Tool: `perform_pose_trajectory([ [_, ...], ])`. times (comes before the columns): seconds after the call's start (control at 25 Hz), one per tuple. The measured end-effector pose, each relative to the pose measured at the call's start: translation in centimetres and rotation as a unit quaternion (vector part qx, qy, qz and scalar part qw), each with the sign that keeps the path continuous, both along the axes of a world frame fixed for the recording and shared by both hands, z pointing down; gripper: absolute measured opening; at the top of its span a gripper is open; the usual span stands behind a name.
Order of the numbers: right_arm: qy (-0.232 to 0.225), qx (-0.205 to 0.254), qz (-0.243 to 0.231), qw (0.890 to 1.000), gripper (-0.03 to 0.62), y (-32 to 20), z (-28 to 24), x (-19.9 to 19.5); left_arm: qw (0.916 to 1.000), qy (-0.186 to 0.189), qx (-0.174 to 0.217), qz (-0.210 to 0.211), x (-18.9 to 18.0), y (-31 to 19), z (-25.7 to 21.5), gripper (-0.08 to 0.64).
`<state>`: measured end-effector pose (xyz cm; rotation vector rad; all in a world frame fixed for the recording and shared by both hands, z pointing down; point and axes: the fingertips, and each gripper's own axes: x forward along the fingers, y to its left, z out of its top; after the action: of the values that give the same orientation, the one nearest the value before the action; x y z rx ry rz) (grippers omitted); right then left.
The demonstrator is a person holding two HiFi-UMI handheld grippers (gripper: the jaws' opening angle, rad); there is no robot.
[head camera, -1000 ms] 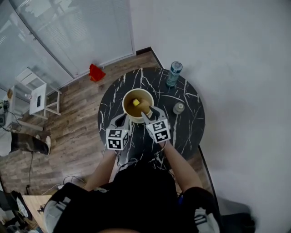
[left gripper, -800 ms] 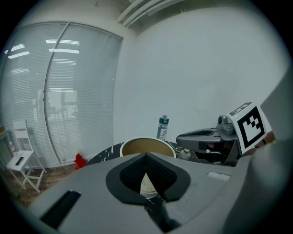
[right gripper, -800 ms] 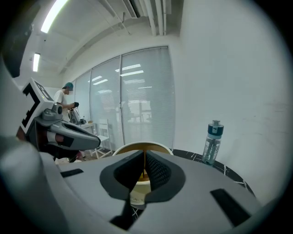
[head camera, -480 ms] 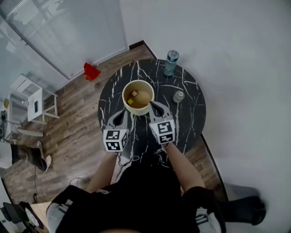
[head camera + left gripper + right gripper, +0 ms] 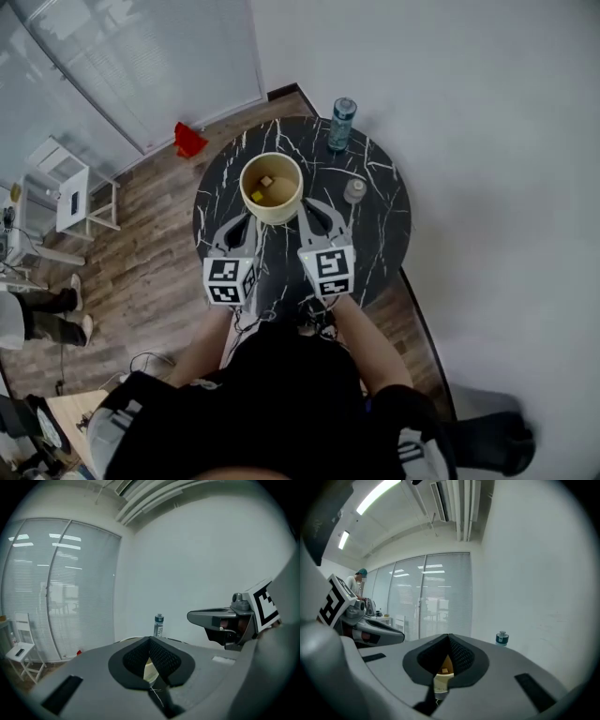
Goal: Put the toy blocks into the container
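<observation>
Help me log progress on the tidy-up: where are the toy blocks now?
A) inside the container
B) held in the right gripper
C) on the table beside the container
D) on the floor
A: the head view shows the toy blocks lying inside the container, with none on the table around it.
</observation>
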<state>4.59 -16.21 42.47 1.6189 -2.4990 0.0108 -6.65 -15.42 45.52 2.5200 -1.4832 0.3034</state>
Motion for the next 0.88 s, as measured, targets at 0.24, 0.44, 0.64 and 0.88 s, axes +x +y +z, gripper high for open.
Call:
perform_pose_trajectory([
  [0.24, 0.016, 0.044, -0.011, 0.999, -0.003, 2.8, -4.4, 3.8, 0.9992, 0.011, 0.033, -0.018, 3.0, 2.8, -3.9, 0.000],
  [0.44, 0.008, 0.093, -0.022, 0.995, -0.003, 5.2, -8.3, 5.7, 0.9958, 0.020, 0.080, -0.041, 4.1, 5.4, -7.3, 0.000],
  [0.64, -0.003, 0.120, -0.042, 0.992, -0.003, 7.8, -10.6, 6.9, 0.9921, 0.020, 0.109, -0.060, 5.3, 7.9, -9.6, 0.000],
  [0.88, 0.008, 0.147, -0.057, 0.987, -0.003, 10.1, -13.1, 8.9, 0.9872, 0.027, 0.140, -0.071, 6.7, 10.1, -12.5, 0.000],
])
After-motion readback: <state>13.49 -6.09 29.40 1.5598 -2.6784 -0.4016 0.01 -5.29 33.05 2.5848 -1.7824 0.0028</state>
